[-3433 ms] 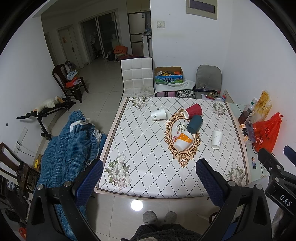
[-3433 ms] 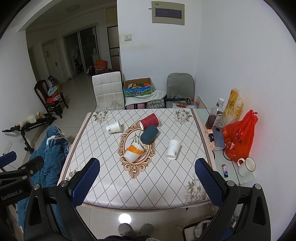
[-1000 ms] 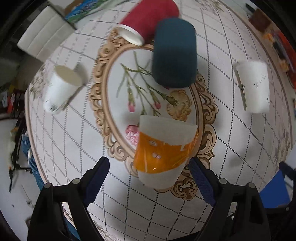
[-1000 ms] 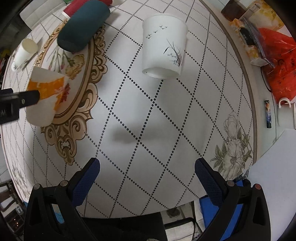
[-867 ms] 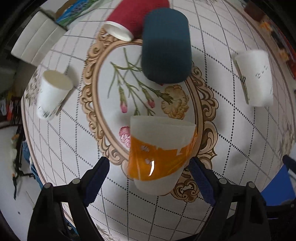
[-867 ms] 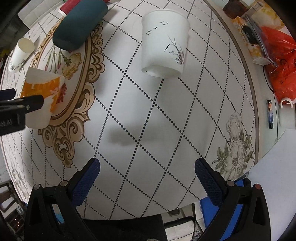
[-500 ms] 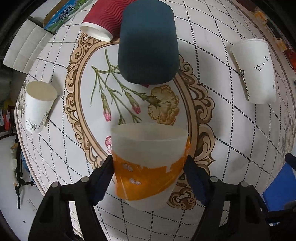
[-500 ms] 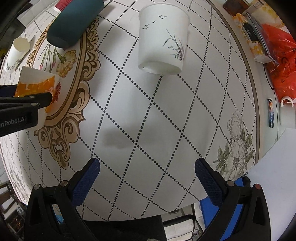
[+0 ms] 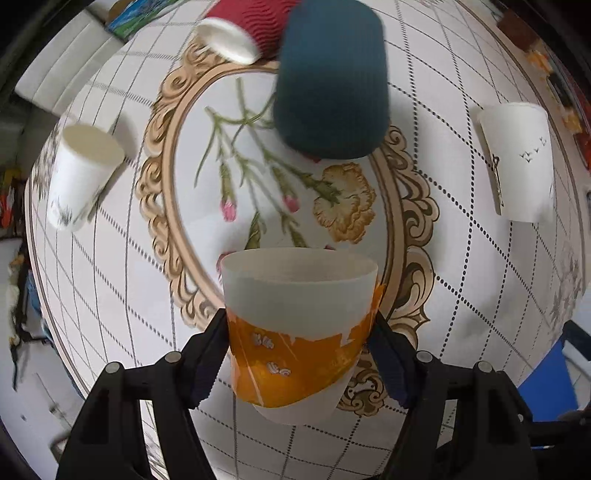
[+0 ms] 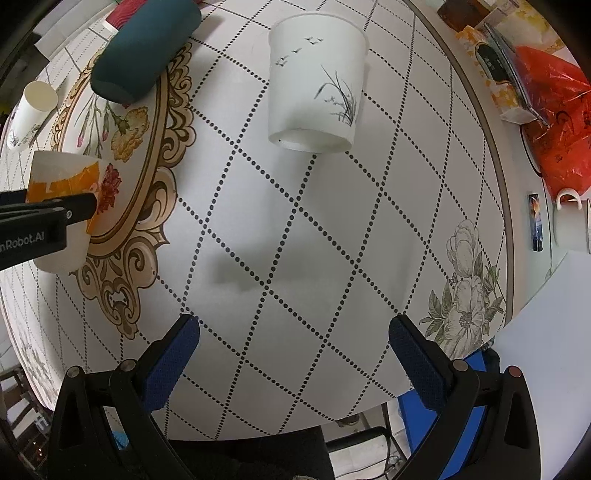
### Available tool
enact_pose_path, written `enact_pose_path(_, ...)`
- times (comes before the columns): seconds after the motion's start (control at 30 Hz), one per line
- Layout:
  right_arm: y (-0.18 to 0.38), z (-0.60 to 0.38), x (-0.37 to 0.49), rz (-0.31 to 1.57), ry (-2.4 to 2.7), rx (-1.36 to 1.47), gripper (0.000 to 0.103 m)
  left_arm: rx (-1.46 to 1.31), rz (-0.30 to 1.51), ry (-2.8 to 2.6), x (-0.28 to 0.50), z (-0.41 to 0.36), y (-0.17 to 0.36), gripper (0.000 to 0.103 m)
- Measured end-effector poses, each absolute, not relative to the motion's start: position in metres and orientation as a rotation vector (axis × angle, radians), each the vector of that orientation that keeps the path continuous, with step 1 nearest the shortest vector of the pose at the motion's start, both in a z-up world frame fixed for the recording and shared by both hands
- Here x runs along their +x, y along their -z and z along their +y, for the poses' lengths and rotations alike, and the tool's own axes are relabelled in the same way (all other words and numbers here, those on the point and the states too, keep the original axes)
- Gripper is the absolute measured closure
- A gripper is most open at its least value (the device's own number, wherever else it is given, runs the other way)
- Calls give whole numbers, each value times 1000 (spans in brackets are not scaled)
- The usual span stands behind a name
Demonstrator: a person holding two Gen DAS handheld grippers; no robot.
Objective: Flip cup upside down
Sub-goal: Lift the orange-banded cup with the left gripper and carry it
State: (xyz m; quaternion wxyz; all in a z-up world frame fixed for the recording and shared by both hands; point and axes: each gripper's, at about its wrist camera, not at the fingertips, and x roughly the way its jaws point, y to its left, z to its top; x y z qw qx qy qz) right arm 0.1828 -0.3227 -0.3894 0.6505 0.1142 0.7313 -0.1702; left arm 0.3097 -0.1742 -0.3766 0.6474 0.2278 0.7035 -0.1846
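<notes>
My left gripper [image 9: 301, 343] is shut on the white and orange paper cup [image 9: 299, 332], its blue pads pressed on both sides of the orange band. The cup's open mouth points away from me, over the table's oval flower print [image 9: 280, 192]. The same cup [image 10: 62, 188] shows at the left edge of the right wrist view with the left gripper's black arm across it. My right gripper [image 10: 293, 350] is open and empty above the tablecloth, with a white bird-print cup [image 10: 316, 83] lying on its side well ahead of it.
A dark teal cup [image 9: 330, 79], a red ribbed cup [image 9: 247, 27] and a small white cup [image 9: 81, 173] lie on their sides on the table. An orange plastic bag [image 10: 557, 122], a white mug [image 10: 570, 225] and boxes sit along the right edge.
My left gripper has closed in on the orange cup and shut on it. The right gripper has crept a little toward the bird-print cup.
</notes>
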Motion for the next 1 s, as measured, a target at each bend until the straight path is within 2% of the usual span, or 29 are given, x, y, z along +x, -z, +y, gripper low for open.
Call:
enact_pose_path(0.37, 371, -285, 189, 1647, 332, 225, 0, 272, 1673, 309, 310, -92, 354, 33)
enact_pose_path(0.63, 357, -246, 194, 1634, 265, 173, 0, 35, 1765, 186, 294, -14, 357, 33)
enact_pose_path(0.83, 350, -212, 189, 1627, 231, 135, 0, -106, 1829, 144, 261, 13, 359, 33)
enact_pose_path(1.0, 345, -196, 184, 1631, 218, 114, 0, -157, 1846, 154, 237, 5, 360, 33)
